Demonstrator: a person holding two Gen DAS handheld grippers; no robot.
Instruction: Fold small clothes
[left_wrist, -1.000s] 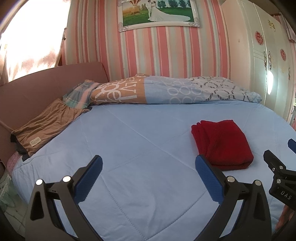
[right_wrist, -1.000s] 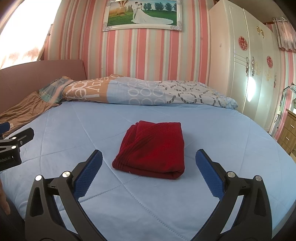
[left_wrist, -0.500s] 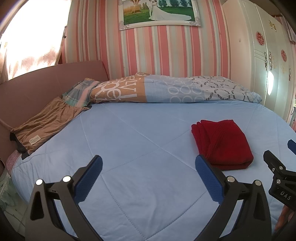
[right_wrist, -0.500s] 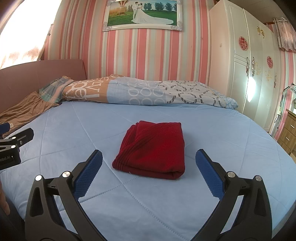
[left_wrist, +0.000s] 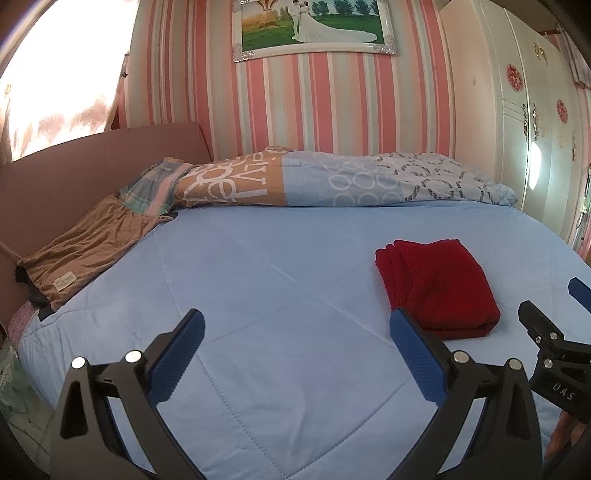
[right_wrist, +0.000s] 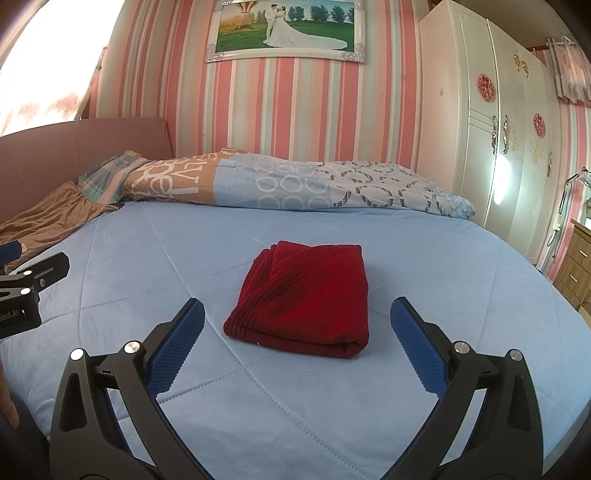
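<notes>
A red knitted garment (right_wrist: 304, 295) lies folded into a thick rectangle on the light blue quilt (right_wrist: 443, 266); in the left wrist view the red garment (left_wrist: 439, 284) is at the right. My right gripper (right_wrist: 297, 339) hovers open just in front of it, nothing between its blue pads. My left gripper (left_wrist: 297, 347) is open too, over bare quilt (left_wrist: 258, 277) to the garment's left. Each view catches the other gripper at its edge: the right gripper (left_wrist: 554, 332) and the left gripper (right_wrist: 33, 266).
A brown garment (left_wrist: 85, 251) lies spread at the bed's left edge by the pink headboard (left_wrist: 74, 166). A rolled patterned duvet (right_wrist: 295, 184) runs along the striped wall. A white wardrobe (right_wrist: 498, 147) and a wooden drawer unit (right_wrist: 576, 266) stand on the right.
</notes>
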